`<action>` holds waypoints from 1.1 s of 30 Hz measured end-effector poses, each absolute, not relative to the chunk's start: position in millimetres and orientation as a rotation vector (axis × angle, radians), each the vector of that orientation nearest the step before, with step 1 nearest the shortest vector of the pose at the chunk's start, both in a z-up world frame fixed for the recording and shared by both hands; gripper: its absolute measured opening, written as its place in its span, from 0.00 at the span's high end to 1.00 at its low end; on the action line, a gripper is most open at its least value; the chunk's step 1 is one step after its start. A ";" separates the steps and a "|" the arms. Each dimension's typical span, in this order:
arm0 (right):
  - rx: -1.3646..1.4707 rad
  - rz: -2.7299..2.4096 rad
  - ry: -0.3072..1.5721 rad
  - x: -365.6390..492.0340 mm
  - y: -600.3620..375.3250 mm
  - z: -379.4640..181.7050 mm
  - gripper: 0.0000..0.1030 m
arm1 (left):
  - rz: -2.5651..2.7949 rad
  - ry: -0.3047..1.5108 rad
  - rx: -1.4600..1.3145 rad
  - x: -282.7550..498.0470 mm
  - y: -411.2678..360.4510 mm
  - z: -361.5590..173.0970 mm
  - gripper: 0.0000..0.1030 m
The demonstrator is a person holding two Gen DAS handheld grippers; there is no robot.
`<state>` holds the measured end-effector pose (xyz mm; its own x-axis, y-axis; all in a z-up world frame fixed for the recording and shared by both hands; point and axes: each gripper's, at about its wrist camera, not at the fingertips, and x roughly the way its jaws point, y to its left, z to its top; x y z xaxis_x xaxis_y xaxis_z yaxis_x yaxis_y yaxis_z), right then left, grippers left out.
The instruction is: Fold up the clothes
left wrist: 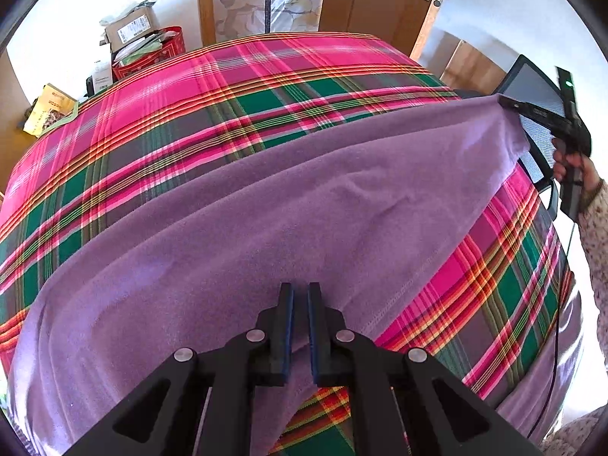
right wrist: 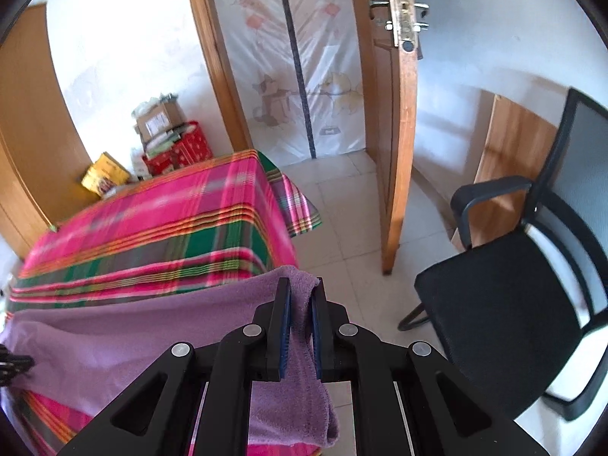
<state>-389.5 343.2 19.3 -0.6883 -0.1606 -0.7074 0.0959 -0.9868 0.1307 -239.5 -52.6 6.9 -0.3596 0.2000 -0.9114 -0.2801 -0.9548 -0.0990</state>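
Your left gripper [left wrist: 300,292] is pointing steeply down at the near edge of the table, jaws nearly together with purple cloth running up between the blue pads, so it's pinched on the purple garment [left wrist: 266,220]. Your right gripper [right wrist: 302,292] has its jaws clamped on a bunched corner of the same garment [right wrist: 125,326], and a loose tail of fleece hangs down below the pads toward the floor.

From the left wrist view you can see that right gripper [left wrist: 511,104] out at the far right, lifted off the table, with your hand [left wrist: 573,173] wrapped round the handle and a speckled sleeve [left wrist: 600,228] behind it. The garment's top edge is pulled into a long line from the near left up to that raised corner, so the cloth is stretched between the two grippers. Most of it still lies flat across the near half of the plaid tablecloth [left wrist: 190,114], pink and green with orange lines, and a stitched hem shows along its right side.

Far half of the table is just bare plaid. Beyond the far left corner there's a cardboard box [left wrist: 131,26] on top of a red box [left wrist: 167,47], plus a yellow packet [left wrist: 49,112] further left. On the right, off the table, sits a black office chair [right wrist: 505,304] on the tiled floor, next to the open wooden door [right wrist: 395,133].
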 end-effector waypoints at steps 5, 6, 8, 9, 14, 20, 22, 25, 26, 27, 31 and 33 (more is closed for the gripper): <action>1.271 -2.760 -0.049 -417.4 332.4 -2.1 0.91 | 2.368 0.125 -1.563 -238.6 -50.4 6.7 0.94; 1.302 -2.752 -0.046 -421.0 331.3 -7.3 0.91 | 2.364 0.127 -1.559 -238.1 -49.7 6.6 0.93; 1.339 -2.743 -0.034 -425.8 329.4 -15.3 0.91 | 2.352 0.124 -1.548 -237.0 -48.3 6.6 0.94; 1.341 -2.748 -0.027 -426.3 329.0 -17.0 0.90 | 2.346 0.123 -1.542 -235.9 -47.3 6.6 0.94; 1.328 -2.771 0.026 -424.1 323.8 -15.2 0.90 | 2.307 0.138 -1.512 -228.3 -40.8 7.9 0.94; 1.248 -2.850 0.059 -402.1 320.8 -2.2 0.82 | 2.213 0.023 -1.510 -224.0 -40.7 10.8 0.89; 1.158 -2.801 0.045 -384.9 309.8 8.9 0.79 | 2.221 0.072 -1.505 -224.1 -37.5 12.4 0.89; 1.028 -2.718 0.032 -358.6 292.4 25.3 0.74 | 2.239 0.039 -1.491 -230.8 -41.2 19.7 0.89; 0.992 -2.663 0.056 -347.7 281.8 30.0 0.74 | 2.252 0.026 -1.486 -234.1 -42.9 22.9 0.89; 0.962 -2.609 0.089 -336.4 270.2 33.6 0.74 | 2.266 0.018 -1.480 -237.7 -44.4 26.3 0.89; 0.908 -2.368 0.205 -295.4 223.9 37.0 0.73 | 2.311 0.025 -1.487 -266.9 -47.4 36.3 0.88; 0.903 -2.241 0.297 -277.6 198.2 31.7 0.73 | 2.324 0.042 -1.503 -284.7 -49.5 38.8 0.88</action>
<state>-277.6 198.2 31.7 -0.5178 -0.5185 -0.6805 0.6780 -0.7338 0.0433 -284.7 -49.5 38.8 -0.3619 0.2904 -0.8858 -0.3226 -0.9306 -0.1733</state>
